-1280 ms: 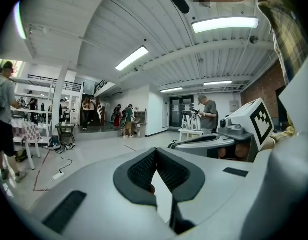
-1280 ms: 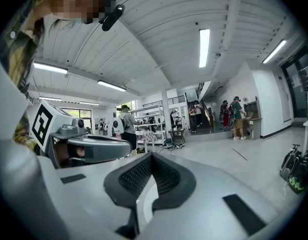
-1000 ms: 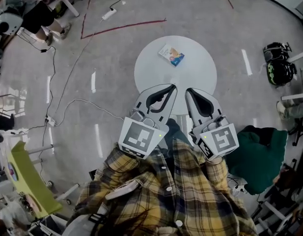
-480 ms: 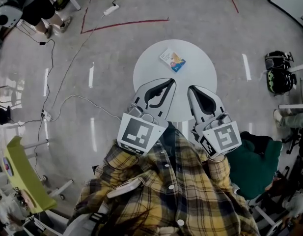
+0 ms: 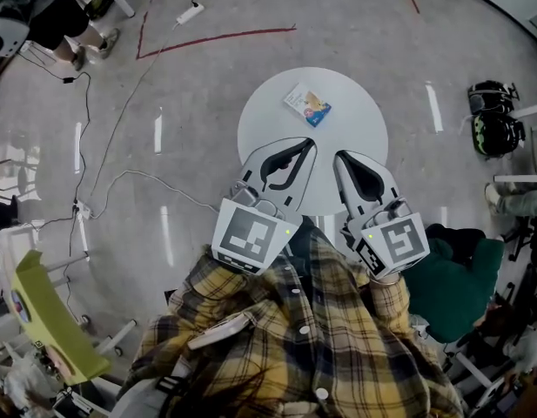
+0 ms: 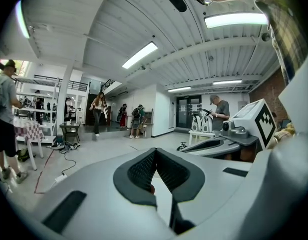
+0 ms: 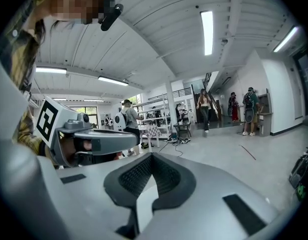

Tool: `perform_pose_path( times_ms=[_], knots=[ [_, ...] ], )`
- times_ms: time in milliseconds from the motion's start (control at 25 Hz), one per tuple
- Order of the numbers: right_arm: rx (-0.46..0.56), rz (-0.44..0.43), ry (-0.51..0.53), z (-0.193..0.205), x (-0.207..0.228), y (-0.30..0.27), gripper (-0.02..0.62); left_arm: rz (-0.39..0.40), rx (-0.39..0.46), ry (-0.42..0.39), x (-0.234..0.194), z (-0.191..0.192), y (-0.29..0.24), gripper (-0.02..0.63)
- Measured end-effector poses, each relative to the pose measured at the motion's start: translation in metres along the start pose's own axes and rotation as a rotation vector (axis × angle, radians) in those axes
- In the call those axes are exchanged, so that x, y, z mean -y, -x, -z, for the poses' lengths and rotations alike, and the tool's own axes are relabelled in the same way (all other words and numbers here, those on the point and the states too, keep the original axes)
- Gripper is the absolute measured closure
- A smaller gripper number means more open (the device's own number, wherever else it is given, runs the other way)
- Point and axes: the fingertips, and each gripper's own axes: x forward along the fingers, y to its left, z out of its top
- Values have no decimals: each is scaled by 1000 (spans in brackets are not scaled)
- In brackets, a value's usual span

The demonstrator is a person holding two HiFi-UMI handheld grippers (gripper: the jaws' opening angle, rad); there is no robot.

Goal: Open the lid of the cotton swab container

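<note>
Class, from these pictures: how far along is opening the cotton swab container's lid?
Done: nothing visible. In hand: nothing; left claw and right claw are shut, empty, short of the cotton swab container on the round table. Left: reach it, hold it, open it.

I count two grippers, my left gripper [image 5: 305, 149] and right gripper [image 5: 341, 159]; one table [image 5: 359, 111] mid-frame; one box [image 5: 306, 105]; one power strip [image 5: 191, 13] upper left.
</note>
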Motion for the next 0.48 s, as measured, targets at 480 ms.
perform_pose_path(
  times_ms=[480],
  knots=[
    [-20,55,-24,14,17,0,579,63,-34,6,6,20,-18,586]
  ],
)
